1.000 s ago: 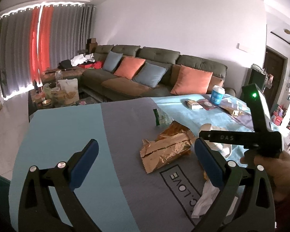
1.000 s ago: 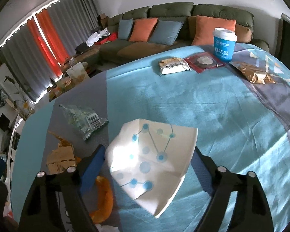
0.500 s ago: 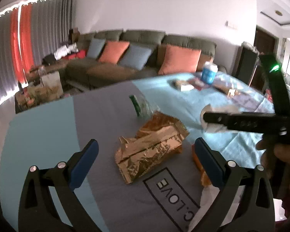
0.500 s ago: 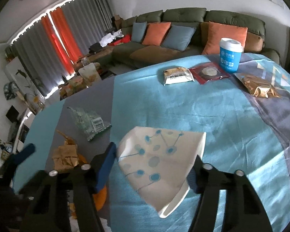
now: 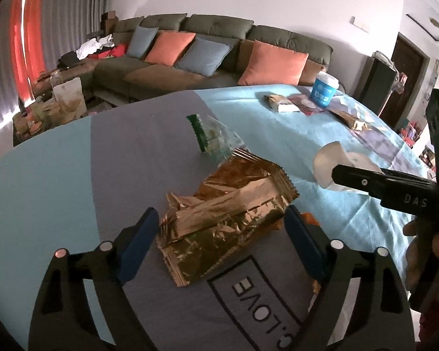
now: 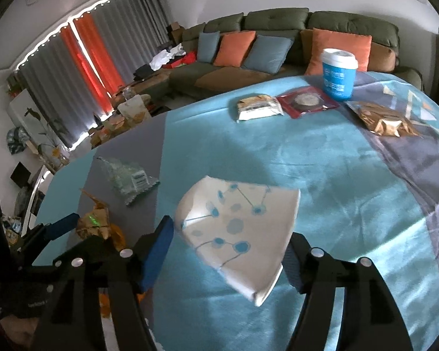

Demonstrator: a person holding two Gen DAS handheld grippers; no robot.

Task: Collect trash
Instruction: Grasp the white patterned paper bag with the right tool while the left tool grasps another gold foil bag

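The left hand-held gripper (image 5: 218, 234) is low over the surface (image 5: 58, 175), which is covered with a blue and grey cloth. Between its blue pads (image 5: 137, 247) lies a crumpled gold foil snack bag (image 5: 225, 213). The jaws are closing, but the pads do not press the bag yet; the left pad is just beside the edge of the bag and the right pad is near its other end. Behind the foil bag lies a clear plastic wrapper with a green edge (image 5: 213, 137), touching it or almost so.

More to the right, the right hand-held gripper (image 6: 228, 251) has a white folded paper bag with blue dots and lines (image 6: 240, 228) between its blue pads. The jaws are opening. The left pad touches the edge of the bag; the right pad is hidden behind the bag, so I cannot tell if it presses. The bag seems lifted above the blue cloth.

At the far side of the surface lie a white and gold packet (image 6: 259, 106), a red flat packet (image 6: 307, 101), a blue paper cup with a white lid (image 6: 338, 73) standing upright, and another gold foil bag (image 6: 383, 118).
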